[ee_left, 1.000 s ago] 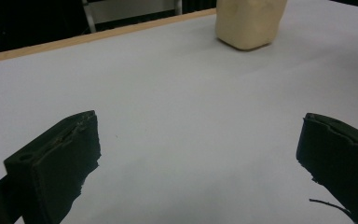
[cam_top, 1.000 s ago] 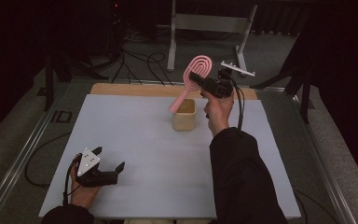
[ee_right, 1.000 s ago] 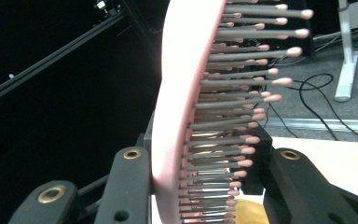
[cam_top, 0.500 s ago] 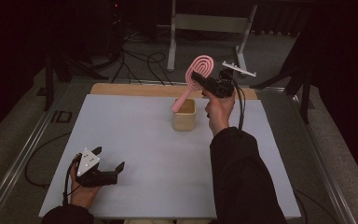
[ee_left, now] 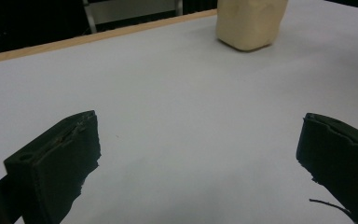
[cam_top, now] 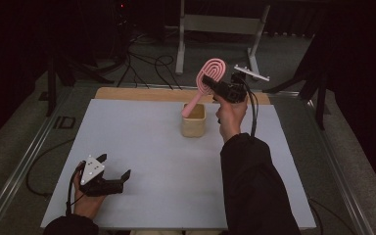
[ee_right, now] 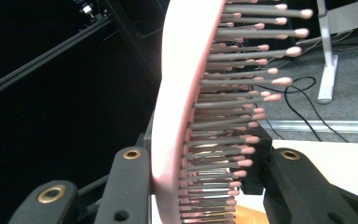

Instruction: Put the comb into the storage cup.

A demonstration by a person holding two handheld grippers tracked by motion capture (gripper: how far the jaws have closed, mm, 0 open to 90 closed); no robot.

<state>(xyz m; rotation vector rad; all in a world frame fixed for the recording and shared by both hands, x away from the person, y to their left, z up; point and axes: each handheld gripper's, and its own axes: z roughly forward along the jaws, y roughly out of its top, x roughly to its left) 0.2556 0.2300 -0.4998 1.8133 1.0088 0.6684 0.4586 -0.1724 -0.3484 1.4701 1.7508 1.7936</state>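
Pink hairbrush (cam_top: 209, 77) clamped in right hand-held gripper (cam_top: 214, 84) above beige cup (cam_top: 194, 123), left hand-held gripper (cam_top: 111, 172) open on table.

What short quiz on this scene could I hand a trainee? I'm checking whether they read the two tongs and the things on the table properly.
1. True or false: the right tongs are clamped on the pink hairbrush.
2. Where is the brush's handle end? A) flat on the table B) at the mouth of the beige cup C) in the left tongs
3. Fill in: the left tongs are ____ with nothing between them.

Key: 1 true; the right gripper view shows the brush head pinched between the jaws. 2 B. 3 open; the left gripper view shows bare table between the jaws.
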